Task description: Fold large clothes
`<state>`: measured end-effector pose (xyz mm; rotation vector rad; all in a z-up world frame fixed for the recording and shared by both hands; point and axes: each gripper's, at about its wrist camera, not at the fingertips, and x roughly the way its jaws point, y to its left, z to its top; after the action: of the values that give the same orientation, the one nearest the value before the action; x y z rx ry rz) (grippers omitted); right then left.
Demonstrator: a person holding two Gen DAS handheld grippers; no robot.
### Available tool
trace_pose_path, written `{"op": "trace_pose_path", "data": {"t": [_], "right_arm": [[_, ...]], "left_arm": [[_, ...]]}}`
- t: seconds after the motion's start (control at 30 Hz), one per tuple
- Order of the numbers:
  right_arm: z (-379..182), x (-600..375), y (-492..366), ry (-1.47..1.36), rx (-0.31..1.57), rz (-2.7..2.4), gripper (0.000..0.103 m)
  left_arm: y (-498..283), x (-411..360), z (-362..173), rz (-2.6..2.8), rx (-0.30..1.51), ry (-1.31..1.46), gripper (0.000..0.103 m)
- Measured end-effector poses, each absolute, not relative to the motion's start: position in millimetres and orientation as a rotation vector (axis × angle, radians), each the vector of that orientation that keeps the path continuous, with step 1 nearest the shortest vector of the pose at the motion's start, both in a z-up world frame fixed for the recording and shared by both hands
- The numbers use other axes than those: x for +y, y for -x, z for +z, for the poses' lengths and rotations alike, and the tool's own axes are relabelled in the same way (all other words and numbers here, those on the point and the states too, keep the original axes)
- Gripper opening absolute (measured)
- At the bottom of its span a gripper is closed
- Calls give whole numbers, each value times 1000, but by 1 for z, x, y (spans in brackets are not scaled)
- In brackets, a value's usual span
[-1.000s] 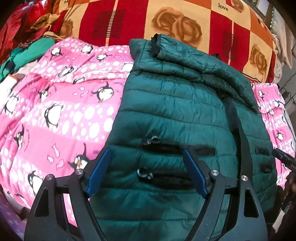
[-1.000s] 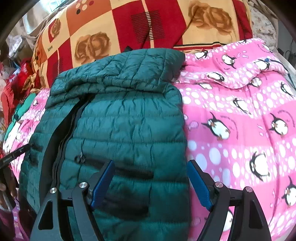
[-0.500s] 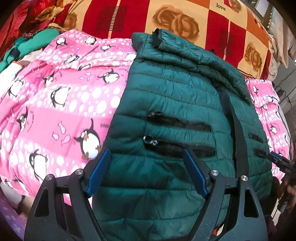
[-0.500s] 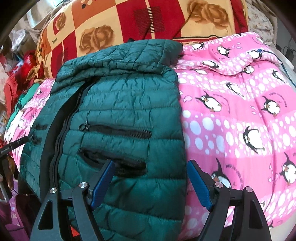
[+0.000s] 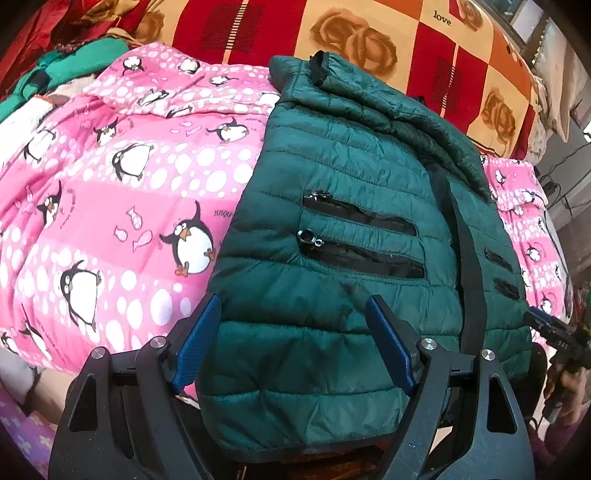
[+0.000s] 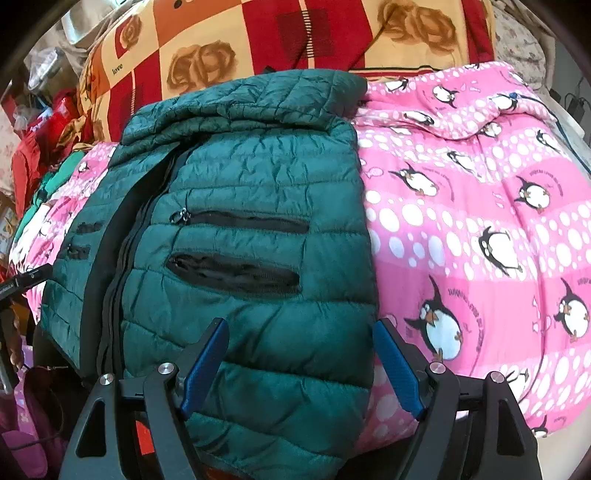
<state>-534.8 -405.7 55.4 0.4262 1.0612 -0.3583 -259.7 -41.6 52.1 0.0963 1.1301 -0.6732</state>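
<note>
A dark green quilted puffer jacket (image 5: 343,177) lies front up on a pink penguin quilt (image 5: 110,184), its hem hanging over the near edge and its hood or collar folded at the far end. It also shows in the right wrist view (image 6: 251,192). My left gripper (image 5: 291,339) is open and empty, above the jacket's lower left panel near the hem. My right gripper (image 6: 299,365) is open and empty, above the jacket's lower right panel at its side edge. The right gripper's tip (image 5: 546,328) shows at the far right in the left wrist view.
A red and orange rose-patterned blanket (image 5: 369,33) lies behind the jacket. Red and green clothes (image 5: 55,70) are piled at the far left. The pink quilt (image 6: 480,221) spreads wide to the right of the jacket. Cables (image 5: 557,184) hang at the far right.
Both grippers have pulled back toward the near edge, so more of the jacket's lower part and hem shows. Both stayed open. The jacket has not moved.
</note>
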Motion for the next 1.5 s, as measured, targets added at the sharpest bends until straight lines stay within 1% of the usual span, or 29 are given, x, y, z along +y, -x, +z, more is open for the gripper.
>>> {"op": "trace_pose_path", "data": {"t": [0.37,0.67,0.9,1.03,1.17,1.3,1.37,1.4,1.43,1.5], "right_arm": [[46,-416,558,-463,1084,-375,78],[36,-411,557,-524,1100,-275,78],[23,-403,553,-542,1126,-210,78],[21,-404,553,-548,1130,-190,78],[19,-406,552,-554,1125,-171,80],[18,-407,553,-552,1111,-153,81],[16,-410,553,-557,1106,-135,82],[16,-410,554,-558,1104,-127,82],[16,-411,554,-556,1102,-119,82],[16,-412,555,-555,1093,-95,82]], "left_arm": [[265,-29,42,-660,1182,-78,81],[253,-15,29,-661,1261,44,81],[254,-14,25,-647,1274,4,81],[247,0,27,-629,1263,73,81],[242,-4,11,-600,1343,57,81],[240,-2,18,-568,1307,63,81],[240,-4,15,-567,1326,65,81],[241,-7,11,-571,1343,53,83],[244,-12,9,-576,1348,36,89],[249,-20,7,-583,1348,7,95]]}}
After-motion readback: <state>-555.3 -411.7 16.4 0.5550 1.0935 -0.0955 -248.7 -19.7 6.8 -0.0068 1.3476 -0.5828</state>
